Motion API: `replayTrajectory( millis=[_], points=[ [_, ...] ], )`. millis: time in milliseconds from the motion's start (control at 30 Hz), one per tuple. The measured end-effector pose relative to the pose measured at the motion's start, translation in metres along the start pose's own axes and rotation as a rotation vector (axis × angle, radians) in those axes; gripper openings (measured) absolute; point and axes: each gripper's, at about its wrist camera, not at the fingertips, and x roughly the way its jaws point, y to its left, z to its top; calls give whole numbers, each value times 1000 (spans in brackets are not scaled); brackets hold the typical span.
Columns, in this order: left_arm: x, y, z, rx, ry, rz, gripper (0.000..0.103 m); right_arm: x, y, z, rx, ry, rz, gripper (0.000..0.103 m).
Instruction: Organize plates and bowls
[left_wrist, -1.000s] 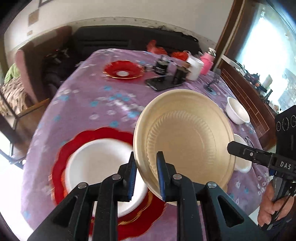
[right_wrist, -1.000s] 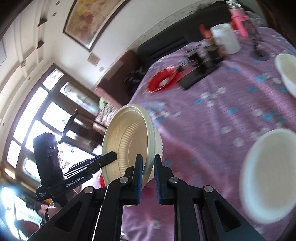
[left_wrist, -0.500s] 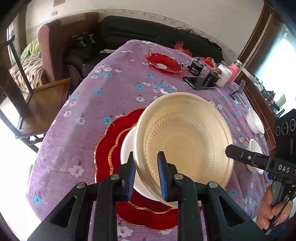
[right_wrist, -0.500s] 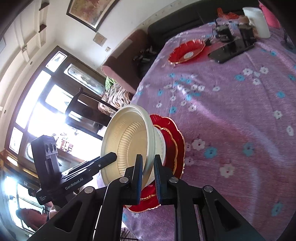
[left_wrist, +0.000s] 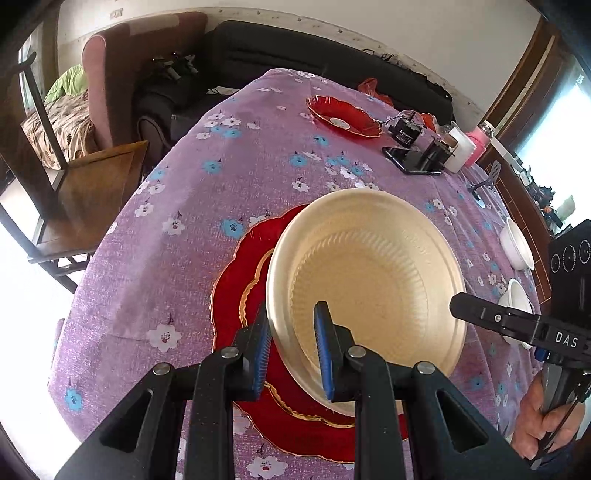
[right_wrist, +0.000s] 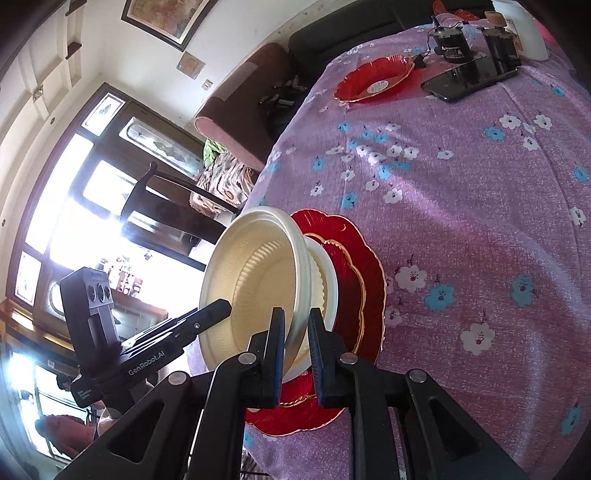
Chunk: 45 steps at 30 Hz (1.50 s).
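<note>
Your left gripper (left_wrist: 291, 345) clamps cream bowl (left_wrist: 369, 280) rim; right gripper (right_wrist: 297, 352) clamps opposite rim. Bowl over white bowl (right_wrist: 327, 273) on red plate (right_wrist: 364, 280). Left view only: two white bowls (left_wrist: 517, 243) rightward. Red plates: two; second (left_wrist: 345, 116) far ahead.

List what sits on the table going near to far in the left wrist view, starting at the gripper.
left gripper → cream bowl it holds, over the large red plate → black phone → small red dish near the far edge.
</note>
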Motion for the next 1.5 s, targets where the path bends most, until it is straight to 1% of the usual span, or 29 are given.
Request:
replayTrajectory(
  millis=[200,233,267,433,600,800,900,1033,1133,1200,1300,1333,1400,1500],
  points=[
    [-2,2,0,-6,-10,5,21,4,1,1,-11,7,-22,16],
    [-2,2,0,-6,-10,6,21,3,2,1,-10,5,-24,20],
    [-3,3,0,-7,-10,8,23,3,2,2,-9,3,-28,27],
    [-8,4,0,-13,-23,10,23,-5,2,4,-25,-21,-37,42],
    [-21,3,2,-10,-53,9,23,-22,-2,4,-27,-54,-33,42],
    [-38,-17,2,25,-83,-11,25,-49,-15,3,1,-104,-9,42],
    [-43,-38,1,65,-90,-31,27,-67,-24,1,15,-135,5,42],
    [-45,-77,2,137,-93,-66,28,-98,-41,-2,39,-192,16,42],
    [-41,-120,4,201,-84,-104,29,-125,-60,-5,69,-243,24,42],
    [-36,-144,5,237,-71,-122,32,-146,-77,-8,97,-282,22,42],
    [-19,-189,3,299,-40,-153,34,-175,-101,-12,126,-331,0,42],
    [-14,-199,1,309,-28,-158,34,-187,-112,-13,141,-349,-6,42],
    [5,-227,-2,339,15,-186,34,-207,-132,-18,172,-382,-24,42],
    [31,-263,-7,384,66,-195,34,-236,-163,-28,216,-421,-62,42]
  ],
)
